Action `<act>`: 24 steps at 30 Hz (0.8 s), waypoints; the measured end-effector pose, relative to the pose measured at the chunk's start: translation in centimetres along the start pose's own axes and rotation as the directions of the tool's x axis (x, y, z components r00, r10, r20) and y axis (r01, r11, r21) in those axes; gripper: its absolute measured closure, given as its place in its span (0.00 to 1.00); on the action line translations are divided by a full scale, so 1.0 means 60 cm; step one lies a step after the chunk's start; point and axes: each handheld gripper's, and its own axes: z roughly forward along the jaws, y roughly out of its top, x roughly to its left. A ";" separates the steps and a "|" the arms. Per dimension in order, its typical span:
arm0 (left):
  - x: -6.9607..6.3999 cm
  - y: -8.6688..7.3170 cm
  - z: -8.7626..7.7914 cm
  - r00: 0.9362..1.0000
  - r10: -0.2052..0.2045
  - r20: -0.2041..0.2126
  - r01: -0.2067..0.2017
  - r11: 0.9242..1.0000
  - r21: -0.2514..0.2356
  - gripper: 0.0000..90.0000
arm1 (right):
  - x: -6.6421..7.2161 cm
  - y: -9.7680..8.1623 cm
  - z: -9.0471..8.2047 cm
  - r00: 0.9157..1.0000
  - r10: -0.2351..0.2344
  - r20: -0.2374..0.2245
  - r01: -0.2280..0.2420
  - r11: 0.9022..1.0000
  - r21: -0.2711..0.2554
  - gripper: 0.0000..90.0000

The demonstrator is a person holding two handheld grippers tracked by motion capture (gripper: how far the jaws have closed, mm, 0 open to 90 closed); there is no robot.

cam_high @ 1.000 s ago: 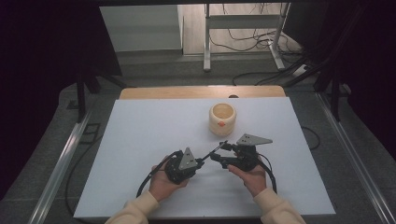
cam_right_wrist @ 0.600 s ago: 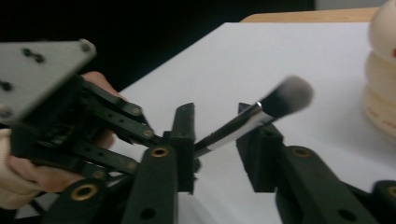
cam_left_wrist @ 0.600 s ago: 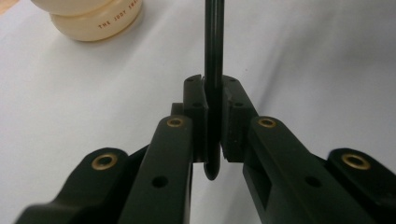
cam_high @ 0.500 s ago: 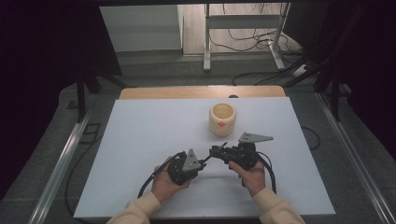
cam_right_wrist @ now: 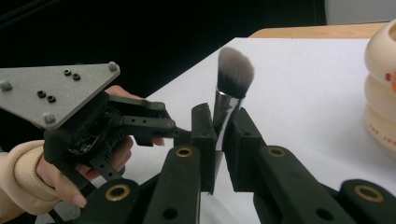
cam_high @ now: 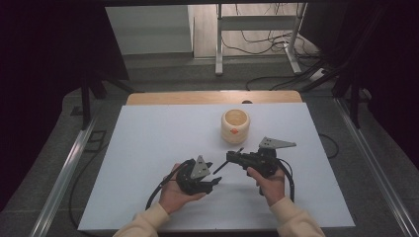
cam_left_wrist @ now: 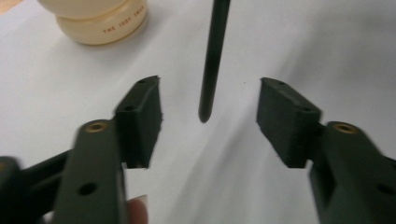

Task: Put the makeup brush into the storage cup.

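A makeup brush (cam_right_wrist: 235, 70) with grey bristles, a silver ferrule and a thin black handle (cam_left_wrist: 212, 56) is clamped at the ferrule by my right gripper (cam_right_wrist: 222, 116), whose jaws have just been closing on it. In the high view the brush (cam_high: 222, 167) slants between the two grippers above the white table. My left gripper (cam_left_wrist: 210, 93) has just been opening. Its pads stand apart on either side of the handle's tip without touching it. The high view has the left gripper (cam_high: 215, 177) near the front and the right gripper (cam_high: 231, 157) beside it.
A cream ribbed holder (cam_high: 235, 126) stands upright on the white table top (cam_high: 148, 148), just behind the grippers. It also sits close by at the right edge of the right gripper view, holder (cam_right_wrist: 380, 93). Cables trail from both grippers.
The left gripper's jaws have opened off the brush handle, and the right gripper's jaws have shut on the ferrule. Both hands stayed about where they were.
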 end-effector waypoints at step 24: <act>0.023 -0.010 -0.030 0.994 -0.103 -0.022 0.102 0.994 -0.030 0.18 | -0.005 0.004 -0.014 1.000 -0.018 0.024 0.018 1.000 -0.007 0.92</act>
